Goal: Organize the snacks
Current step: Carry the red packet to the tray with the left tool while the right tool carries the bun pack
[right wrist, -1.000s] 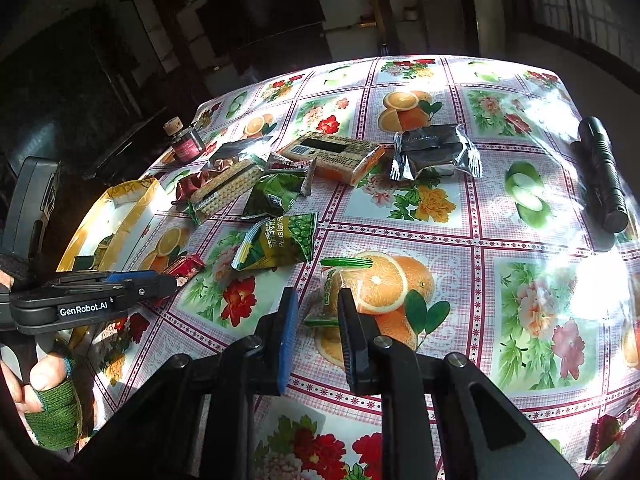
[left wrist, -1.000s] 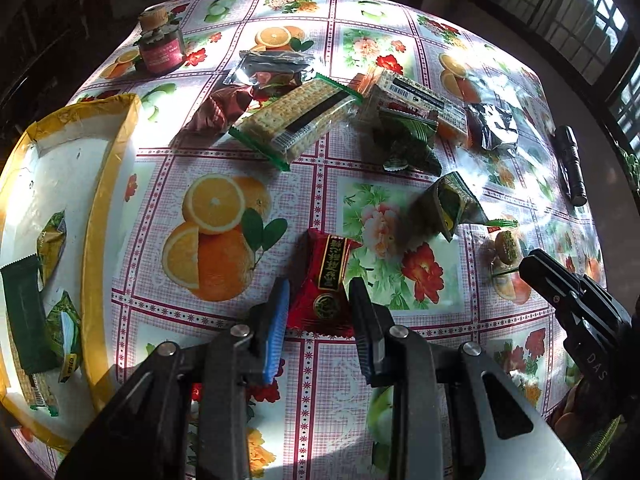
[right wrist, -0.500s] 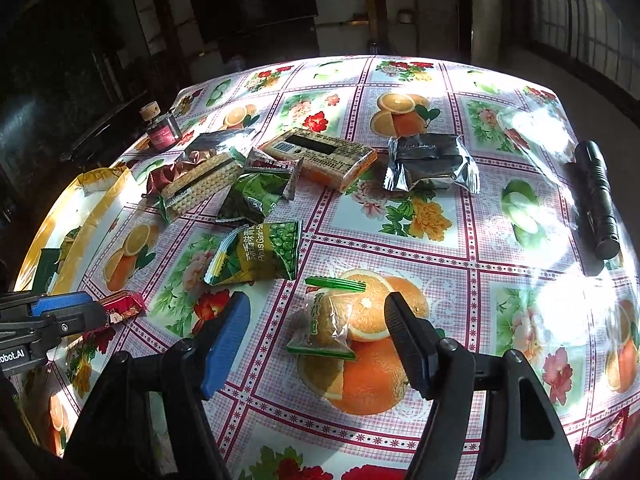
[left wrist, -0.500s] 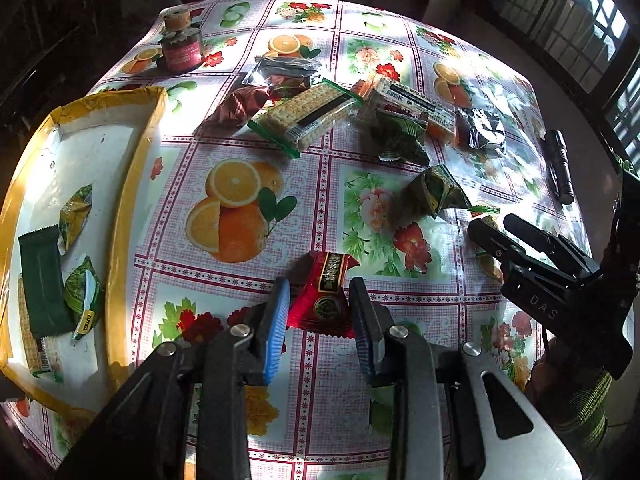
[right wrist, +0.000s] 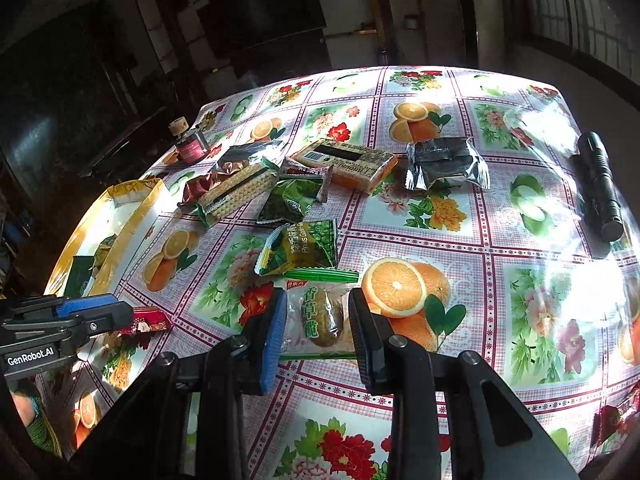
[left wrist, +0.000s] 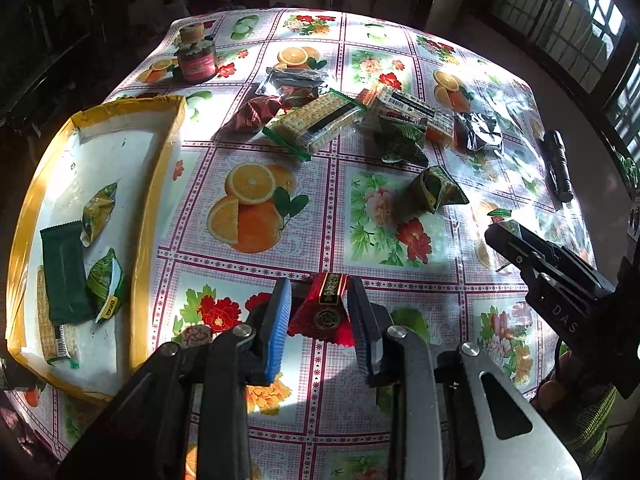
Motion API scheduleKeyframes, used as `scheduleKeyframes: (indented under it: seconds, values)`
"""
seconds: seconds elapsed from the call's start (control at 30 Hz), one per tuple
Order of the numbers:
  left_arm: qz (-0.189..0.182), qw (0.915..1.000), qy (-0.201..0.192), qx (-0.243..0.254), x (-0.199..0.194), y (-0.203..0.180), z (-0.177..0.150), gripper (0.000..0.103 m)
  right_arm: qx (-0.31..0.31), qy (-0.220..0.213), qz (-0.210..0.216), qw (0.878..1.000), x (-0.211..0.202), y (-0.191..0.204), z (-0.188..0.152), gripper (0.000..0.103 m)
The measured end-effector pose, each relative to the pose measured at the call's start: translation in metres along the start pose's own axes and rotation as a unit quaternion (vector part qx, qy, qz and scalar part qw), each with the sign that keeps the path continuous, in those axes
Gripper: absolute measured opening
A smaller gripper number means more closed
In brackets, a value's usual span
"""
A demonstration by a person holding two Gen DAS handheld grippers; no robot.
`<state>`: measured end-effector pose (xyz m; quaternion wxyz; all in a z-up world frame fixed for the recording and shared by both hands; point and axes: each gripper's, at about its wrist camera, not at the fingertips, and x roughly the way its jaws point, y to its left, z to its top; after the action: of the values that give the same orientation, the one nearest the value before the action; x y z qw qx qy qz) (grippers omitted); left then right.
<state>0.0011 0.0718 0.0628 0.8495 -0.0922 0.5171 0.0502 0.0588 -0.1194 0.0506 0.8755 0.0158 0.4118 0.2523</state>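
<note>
My left gripper (left wrist: pixel 318 314) has the red snack packet (left wrist: pixel 325 310) between its fingers, lifted clear of the tablecloth (left wrist: pixel 256 240), and the jaws are closing tighter on it. The hold sits near the packet's crimped lower edge; most of the packet sticks out beyond my fingertips, so a quick swing toward the yellow-rimmed tray (left wrist: pixel 156 216), off to the left of these fingers, could let the slick foil slide out or twist.

My right gripper (right wrist: pixel 318 324) straddles the clear olive packet (right wrist: pixel 320 316), which lies on the table between the fingers, and the jaws are closing. I cannot quite tell whether the pads (right wrist: pixel 274 332) press the wrapper yet. If they catch only the loose film at the sides, the olive inside can squirt forward and the wrapper will crumple without coming up.

Just beyond these fingertips lies the green peas packet (right wrist: pixel 300 246), near enough that a forward nudge would push it. My two grippers work close together, so crossing paths toward the tray risks a bump.
</note>
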Motion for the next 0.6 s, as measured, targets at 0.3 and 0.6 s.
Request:
scheduleKeyframes:
  seconds: [0.3, 0.6]
  values:
    - [0.005, 0.9999, -0.008, -0.01, -0.009, 0.019, -0.009, 0.02, -0.014, -0.005, 0.044, 0.999, -0.004, 0.031, 0.002, 0.031]
    - [0.012, 0.9993, 0.027, -0.022, 0.026, 0.011, -0.021, 0.047, -0.013, 0.003, 0.046, 0.999, -0.003, 0.032, -0.008, 0.031]
